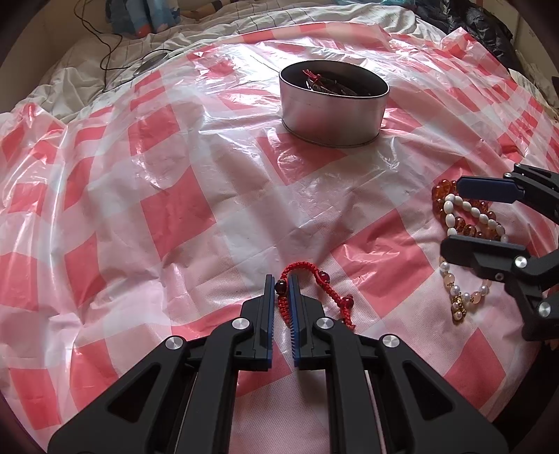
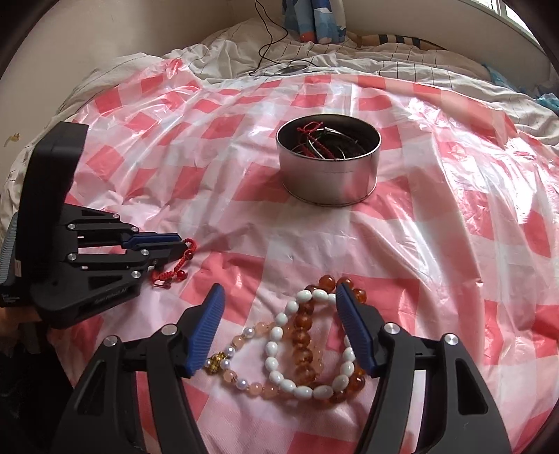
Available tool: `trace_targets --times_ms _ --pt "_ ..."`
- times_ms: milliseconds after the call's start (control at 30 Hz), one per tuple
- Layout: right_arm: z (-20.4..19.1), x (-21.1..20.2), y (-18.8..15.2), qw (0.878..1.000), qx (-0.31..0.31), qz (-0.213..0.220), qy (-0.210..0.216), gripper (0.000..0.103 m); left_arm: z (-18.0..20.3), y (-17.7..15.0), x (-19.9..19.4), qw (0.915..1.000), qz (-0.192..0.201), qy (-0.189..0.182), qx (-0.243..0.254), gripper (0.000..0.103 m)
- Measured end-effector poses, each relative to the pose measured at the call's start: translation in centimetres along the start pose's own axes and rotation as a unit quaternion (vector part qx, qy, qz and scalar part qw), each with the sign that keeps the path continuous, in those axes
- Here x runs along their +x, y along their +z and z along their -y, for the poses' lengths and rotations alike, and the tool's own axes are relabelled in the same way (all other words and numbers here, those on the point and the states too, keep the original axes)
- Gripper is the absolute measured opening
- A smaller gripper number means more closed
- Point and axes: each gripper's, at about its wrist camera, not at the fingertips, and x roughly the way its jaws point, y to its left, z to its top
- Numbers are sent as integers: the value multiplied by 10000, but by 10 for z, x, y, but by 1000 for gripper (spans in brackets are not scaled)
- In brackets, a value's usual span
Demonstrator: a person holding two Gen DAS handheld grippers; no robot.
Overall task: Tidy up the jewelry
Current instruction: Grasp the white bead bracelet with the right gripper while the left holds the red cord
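My left gripper [image 1: 281, 283] is shut on a red braided cord bracelet [image 1: 316, 279] with dark red beads, which lies on the checked plastic sheet. It shows from the side in the right wrist view, where the left gripper [image 2: 178, 244] pinches the red bracelet [image 2: 174, 272]. My right gripper [image 2: 279, 290] stands open over a pile of bracelets: white oval beads [image 2: 270, 349], amber beads [image 2: 302, 337] and pink beads with pearls [image 2: 256, 387]. Its pads touch none of them. A round metal tin [image 2: 328, 178] farther back holds bangles and red cords.
A red-and-white checked plastic sheet [image 1: 174, 209] covers a bed with rumpled white bedding [image 2: 227, 52]. A black cable [image 2: 269, 38] runs across the bedding behind. Dark clothing [image 1: 482, 24] lies at the far right edge. The tin [image 1: 332, 115] stands mid-sheet.
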Motion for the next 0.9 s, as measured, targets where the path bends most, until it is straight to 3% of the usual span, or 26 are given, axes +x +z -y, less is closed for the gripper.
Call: trace_targets --times_ms 100,200,267,333,467,633,733,767,833,900 --pt "4 14 2 9996 -17 -253 -106 70 1 0 1 10000 -8 8 18 8" --pt "2 13 2 9997 -61 -218 -42 67 1 0 1 10000 -9 5 18 8" --pt "-3 10 0 9995 -226 -200 -74 36 1 0 1 10000 -11 6 20 8" --pt "-5 6 -2 9995 -251 -179 37 29 1 0 1 10000 -10 10 18 8" --pt "2 -13 -2 9975 92 128 691 16 1 0 1 10000 -8 7 16 8" --pt "20 -32 2 9884 665 571 1244 14 2 0 1 10000 -4 12 25 8" --pt "24 -30 2 9889 771 487 1170 16 2 0 1 10000 -4 11 27 8" --pt "27 -27 3 9900 791 380 1106 34 1 0 1 10000 -5 9 27 8" --pt "29 -19 0 9910 861 148 1011 59 1 0 1 10000 -4 6 26 8" --pt "29 -15 -3 9921 861 34 909 59 1 0 1 10000 -6 10 27 8"
